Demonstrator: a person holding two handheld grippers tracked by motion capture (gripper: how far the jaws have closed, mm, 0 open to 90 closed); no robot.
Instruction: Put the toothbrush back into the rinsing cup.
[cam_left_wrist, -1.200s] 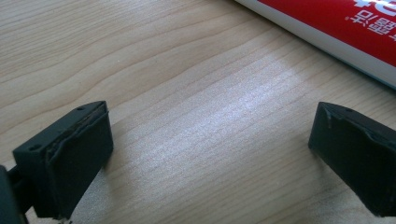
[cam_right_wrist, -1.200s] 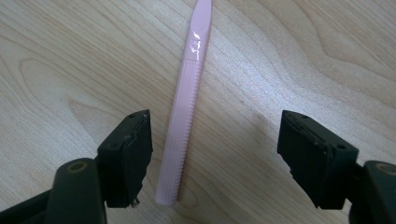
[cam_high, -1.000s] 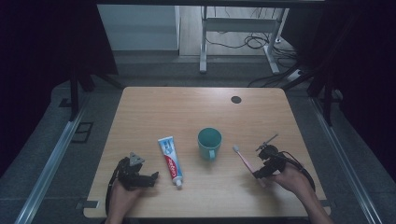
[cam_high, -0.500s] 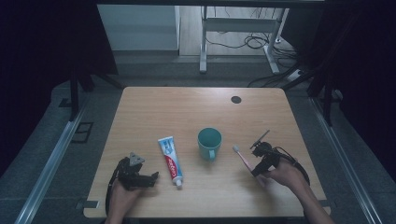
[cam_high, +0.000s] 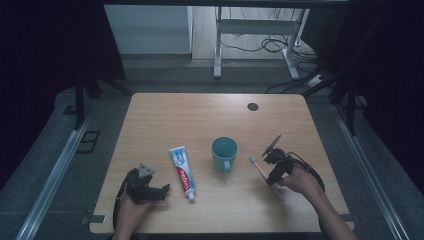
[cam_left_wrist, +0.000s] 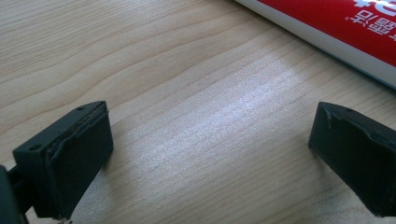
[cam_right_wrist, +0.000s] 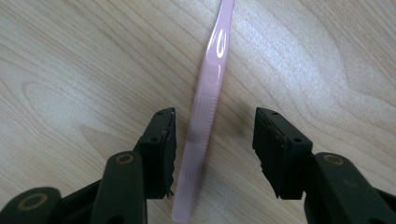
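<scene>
A: Toothbrush (cam_right_wrist: 204, 98) lies flat on the table (cam_high: 165, 115), near right, just right of the teal mug (cam_high: 224, 153).

B: Right gripper (cam_right_wrist: 214, 140)?

A: Straddling its handle, jaws just closing, not yet pressing. Left gripper (cam_left_wrist: 205, 154) gapes wide beside the toothpaste (cam_high: 182, 171).

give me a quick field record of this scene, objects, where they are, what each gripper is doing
surface: wooden table
toothbrush: pink, lying flat, handle between the right gripper's jaws
right gripper: jaws have just been closing around the handle, gaps show on both sides, pads not yet pressing
left gripper: open, nothing between the jaws, resting low near the table's front left
toothpaste tube: lying flat, just right of the left gripper, untouched
mug: teal, upright, between tube and toothbrush
likely next: right gripper closes on the toothbrush
</scene>
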